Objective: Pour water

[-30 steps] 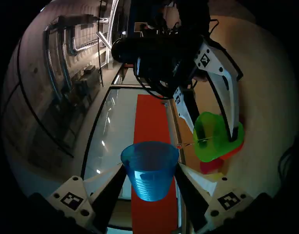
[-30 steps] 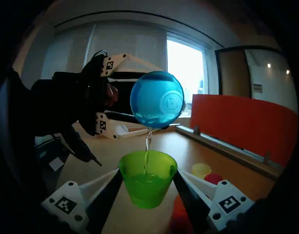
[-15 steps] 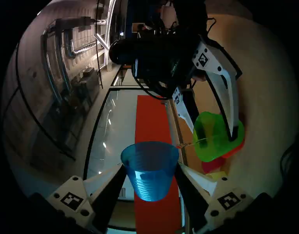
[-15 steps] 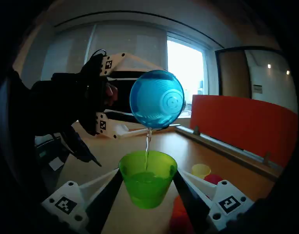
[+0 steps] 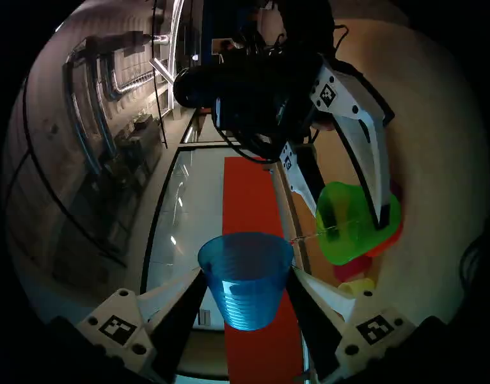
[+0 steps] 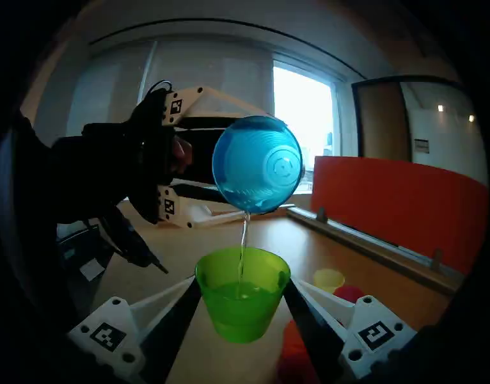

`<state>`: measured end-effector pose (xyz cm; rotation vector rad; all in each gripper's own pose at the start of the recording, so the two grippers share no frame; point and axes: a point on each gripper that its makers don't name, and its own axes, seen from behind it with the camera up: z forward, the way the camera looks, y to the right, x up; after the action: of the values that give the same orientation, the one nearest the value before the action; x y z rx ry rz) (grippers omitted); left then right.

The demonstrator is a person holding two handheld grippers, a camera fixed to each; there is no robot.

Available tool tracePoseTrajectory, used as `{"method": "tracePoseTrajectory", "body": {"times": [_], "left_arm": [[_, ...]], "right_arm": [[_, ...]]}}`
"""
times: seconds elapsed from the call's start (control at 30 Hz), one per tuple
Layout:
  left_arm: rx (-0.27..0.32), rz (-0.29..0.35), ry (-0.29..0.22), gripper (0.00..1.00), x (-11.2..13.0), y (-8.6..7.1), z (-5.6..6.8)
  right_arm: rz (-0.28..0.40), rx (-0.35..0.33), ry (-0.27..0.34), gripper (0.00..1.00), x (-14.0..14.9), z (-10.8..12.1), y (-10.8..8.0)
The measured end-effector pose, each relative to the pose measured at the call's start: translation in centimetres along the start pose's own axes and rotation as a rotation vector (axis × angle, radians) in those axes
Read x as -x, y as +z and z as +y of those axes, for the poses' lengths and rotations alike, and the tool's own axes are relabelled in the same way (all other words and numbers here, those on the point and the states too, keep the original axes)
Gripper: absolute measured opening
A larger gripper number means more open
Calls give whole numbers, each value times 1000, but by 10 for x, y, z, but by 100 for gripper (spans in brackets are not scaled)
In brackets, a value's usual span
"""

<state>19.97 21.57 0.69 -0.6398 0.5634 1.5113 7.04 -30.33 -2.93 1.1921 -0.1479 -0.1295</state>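
Left gripper view: marker (image 5: 120,329) on tool (image 5: 247,276)

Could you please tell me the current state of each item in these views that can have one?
blue cup: tipped on its side, pouring a thin stream of water
green cup: upright, partly filled, catching the water
left gripper: jaws shut on the blue cup
right gripper: jaws shut on the green cup
yellow cup: upright on the table
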Motion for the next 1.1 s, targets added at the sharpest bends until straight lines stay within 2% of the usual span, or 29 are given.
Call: {"method": "tracePoseTrajectory", "body": {"times": [0.7, 1.1], "left_arm": [[5, -1, 9, 82, 3, 2, -1], [-6, -7, -34, 82, 7, 1, -4]], "right_arm": [[-2, 0, -2, 90, 0, 1, -2], [1, 2, -3, 90, -2, 0, -1]]}}
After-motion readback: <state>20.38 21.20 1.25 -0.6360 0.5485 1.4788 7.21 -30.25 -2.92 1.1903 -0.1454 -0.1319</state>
